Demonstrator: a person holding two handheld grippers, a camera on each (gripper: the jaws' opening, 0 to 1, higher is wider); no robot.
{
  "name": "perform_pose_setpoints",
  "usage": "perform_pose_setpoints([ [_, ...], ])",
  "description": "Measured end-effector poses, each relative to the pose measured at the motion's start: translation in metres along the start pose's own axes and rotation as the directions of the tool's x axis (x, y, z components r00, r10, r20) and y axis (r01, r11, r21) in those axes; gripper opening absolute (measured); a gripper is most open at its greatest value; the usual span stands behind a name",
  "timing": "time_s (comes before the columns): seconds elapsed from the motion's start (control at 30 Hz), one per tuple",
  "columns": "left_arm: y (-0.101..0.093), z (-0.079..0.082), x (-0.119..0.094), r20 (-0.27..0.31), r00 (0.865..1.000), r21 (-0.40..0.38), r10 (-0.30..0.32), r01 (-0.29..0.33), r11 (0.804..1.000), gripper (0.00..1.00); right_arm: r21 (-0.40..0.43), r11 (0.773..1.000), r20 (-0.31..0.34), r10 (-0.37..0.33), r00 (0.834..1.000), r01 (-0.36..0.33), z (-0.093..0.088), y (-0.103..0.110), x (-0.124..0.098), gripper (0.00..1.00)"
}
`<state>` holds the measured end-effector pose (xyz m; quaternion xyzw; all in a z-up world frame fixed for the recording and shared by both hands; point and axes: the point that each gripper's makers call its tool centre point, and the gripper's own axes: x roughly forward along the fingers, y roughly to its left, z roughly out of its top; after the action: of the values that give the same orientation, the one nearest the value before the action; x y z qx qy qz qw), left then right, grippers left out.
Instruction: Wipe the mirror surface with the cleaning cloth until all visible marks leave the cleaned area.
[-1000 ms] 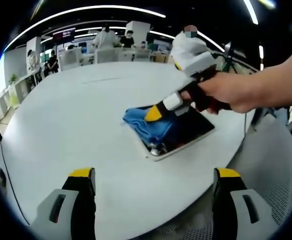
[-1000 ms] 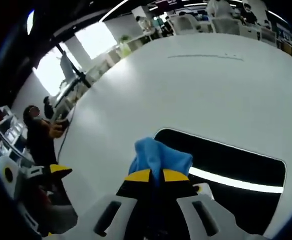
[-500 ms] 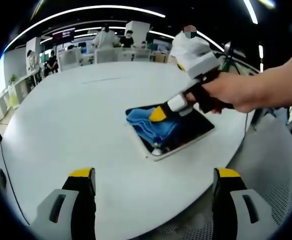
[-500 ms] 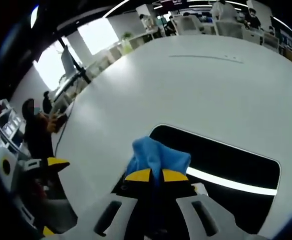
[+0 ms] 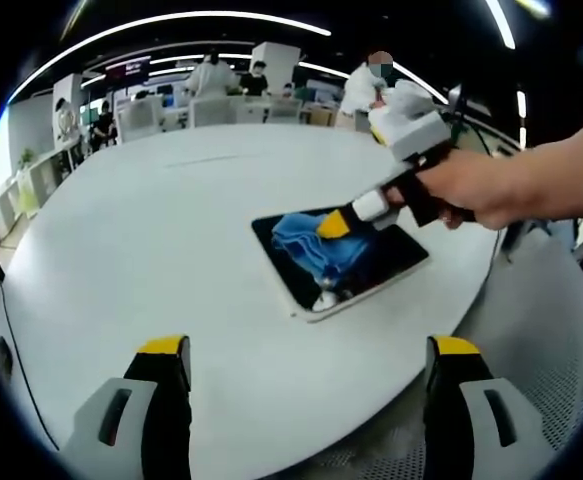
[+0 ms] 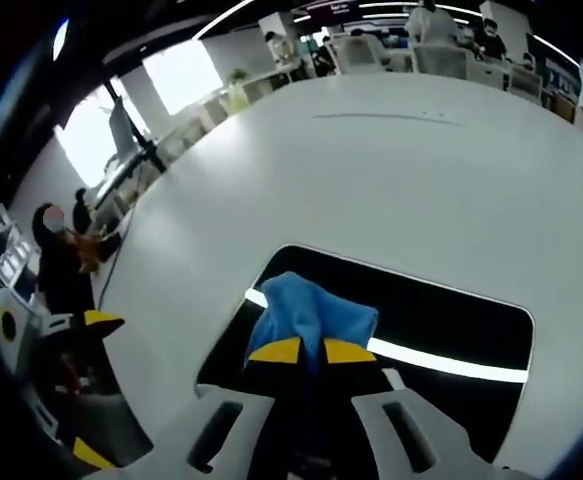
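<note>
Blue cleaning cloth (image 6: 314, 317) is bunching up between the yellow-tipped jaws of the right tongs (image 6: 306, 351), which are pinching it tight and pressing it onto the dark mirror (image 6: 451, 320). In the left gripper view the cloth (image 5: 318, 244) is covering the mirror's (image 5: 396, 255) middle and left part, with the bare dark glass stretching away to the right, toward the person's hand (image 5: 476, 187) that is gripping the right tongs (image 5: 333, 225). That unwiped stretch runs along the mirror's long axis, so the coming stroke is probably heading that way. In the right gripper view a bright strip of reflected light is crossing the glass beside the cloth. The left tongs (image 5: 311, 350) are hovering with jaws spread wide and holding nothing, well apart from the mirror over the white table (image 5: 141, 240), so the right hand is much the nearer. Counted: one mirror, one cloth, two tongs.
</note>
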<state>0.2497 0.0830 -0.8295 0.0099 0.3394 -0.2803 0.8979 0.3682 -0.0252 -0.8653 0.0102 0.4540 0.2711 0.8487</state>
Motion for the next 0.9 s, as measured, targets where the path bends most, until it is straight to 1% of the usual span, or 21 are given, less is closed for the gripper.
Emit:
perform_pose_setpoints([
  [0.33,-0.001,0.000,0.000,0.000,1.000,0.003,-0.002,0.002,1.000,0.98,0.016,0.999,0.000,-0.036,0.999,0.036,-0.006,-0.019,-0.010,0.01],
  [0.67,-0.003,0.004,0.000,0.025,1.000,0.017,-0.010,0.010,1.000,0.98,0.050,0.995,-0.013,-0.085,0.996,0.086,-0.019,-0.049,-0.030,0.01],
  [0.9,-0.005,0.004,0.000,0.021,1.000,0.028,-0.016,0.016,0.999,0.99,0.078,0.991,-0.015,-0.110,0.994,0.110,-0.027,-0.072,-0.043,0.01],
])
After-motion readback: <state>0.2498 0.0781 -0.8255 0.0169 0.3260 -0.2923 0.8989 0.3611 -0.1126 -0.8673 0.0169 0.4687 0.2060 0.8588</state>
